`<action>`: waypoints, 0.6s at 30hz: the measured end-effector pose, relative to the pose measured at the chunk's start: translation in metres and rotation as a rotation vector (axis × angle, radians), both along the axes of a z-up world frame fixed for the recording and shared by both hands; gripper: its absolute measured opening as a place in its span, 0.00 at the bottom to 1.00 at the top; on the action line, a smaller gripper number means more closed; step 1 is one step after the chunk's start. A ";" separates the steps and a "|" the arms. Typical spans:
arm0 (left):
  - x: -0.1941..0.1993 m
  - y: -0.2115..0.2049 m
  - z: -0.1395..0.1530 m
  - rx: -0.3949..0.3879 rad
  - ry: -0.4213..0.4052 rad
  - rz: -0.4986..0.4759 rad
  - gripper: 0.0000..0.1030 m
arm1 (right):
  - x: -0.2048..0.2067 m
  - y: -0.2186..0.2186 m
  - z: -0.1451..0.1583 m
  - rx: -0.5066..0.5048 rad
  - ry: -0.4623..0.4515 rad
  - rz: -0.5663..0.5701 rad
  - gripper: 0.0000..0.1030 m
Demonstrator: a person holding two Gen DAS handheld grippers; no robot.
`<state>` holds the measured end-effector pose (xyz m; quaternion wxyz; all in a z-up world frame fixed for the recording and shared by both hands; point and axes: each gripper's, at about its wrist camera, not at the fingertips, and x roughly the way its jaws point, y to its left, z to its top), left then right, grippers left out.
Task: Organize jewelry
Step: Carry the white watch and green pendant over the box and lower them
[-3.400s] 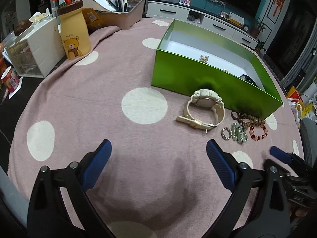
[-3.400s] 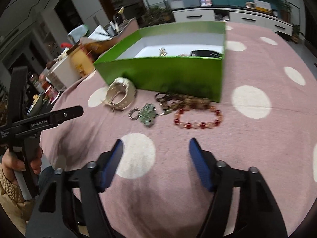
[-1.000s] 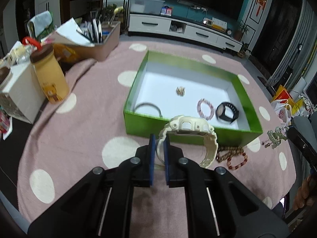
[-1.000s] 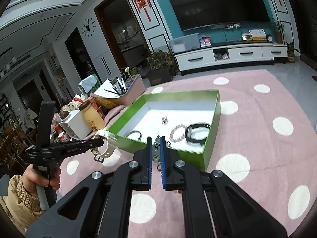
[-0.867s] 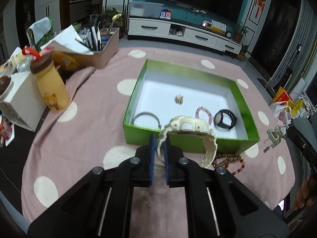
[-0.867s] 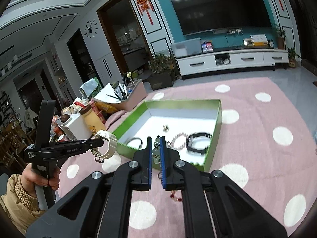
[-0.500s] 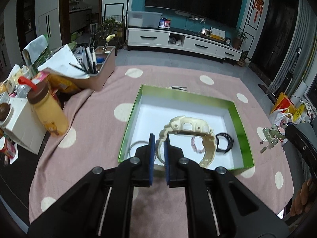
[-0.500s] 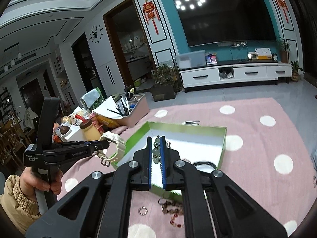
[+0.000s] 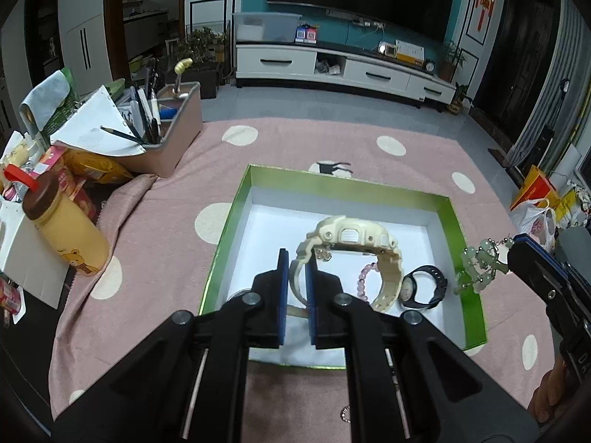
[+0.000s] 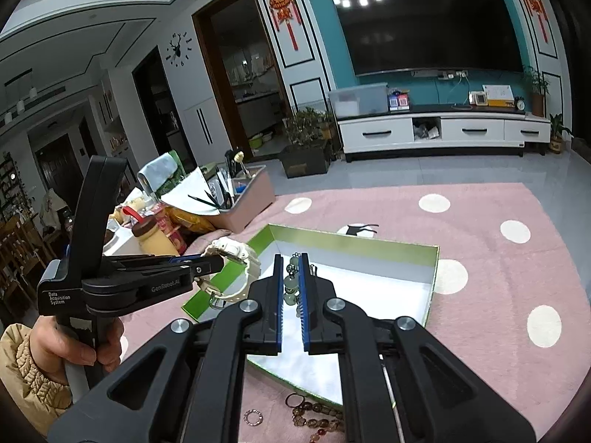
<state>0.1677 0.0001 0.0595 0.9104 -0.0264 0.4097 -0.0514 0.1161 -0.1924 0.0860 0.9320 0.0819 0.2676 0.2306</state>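
Observation:
My left gripper (image 9: pixel 296 269) is shut on the strap of a cream watch (image 9: pixel 351 238) and holds it in the air above the green box (image 9: pixel 347 187). The box holds a black watch (image 9: pixel 424 289) and a pink bead bracelet (image 9: pixel 364 280). My right gripper (image 10: pixel 290 275) is shut on a green bead charm (image 10: pixel 291 280), also above the box (image 10: pixel 433 277). The charm (image 9: pixel 478 269) hangs at the right in the left wrist view. The cream watch (image 10: pixel 236 258) shows in the right wrist view too.
A pink dotted cloth (image 9: pixel 159 243) covers the table. A yellow bear bottle (image 9: pixel 64 232), a white box (image 9: pixel 22 258) and a pink pen holder (image 9: pixel 162 136) stand at the left. Brown and red bead bracelets (image 10: pixel 314 419) and a small ring (image 10: pixel 253 417) lie before the box.
Both grippers have closed on their pieces, lifted them from the cloth and carried them up and forward over the green box.

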 end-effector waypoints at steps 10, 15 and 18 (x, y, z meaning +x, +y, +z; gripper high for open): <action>0.027 -0.005 -0.035 0.027 0.071 -0.001 0.08 | 0.025 0.009 -0.027 -0.010 0.079 -0.003 0.07; 0.035 -0.003 -0.048 0.036 0.097 -0.001 0.08 | 0.034 0.014 -0.040 -0.006 0.115 0.011 0.07; 0.038 -0.003 -0.054 0.040 0.110 -0.001 0.09 | 0.038 0.020 -0.048 -0.010 0.140 0.024 0.07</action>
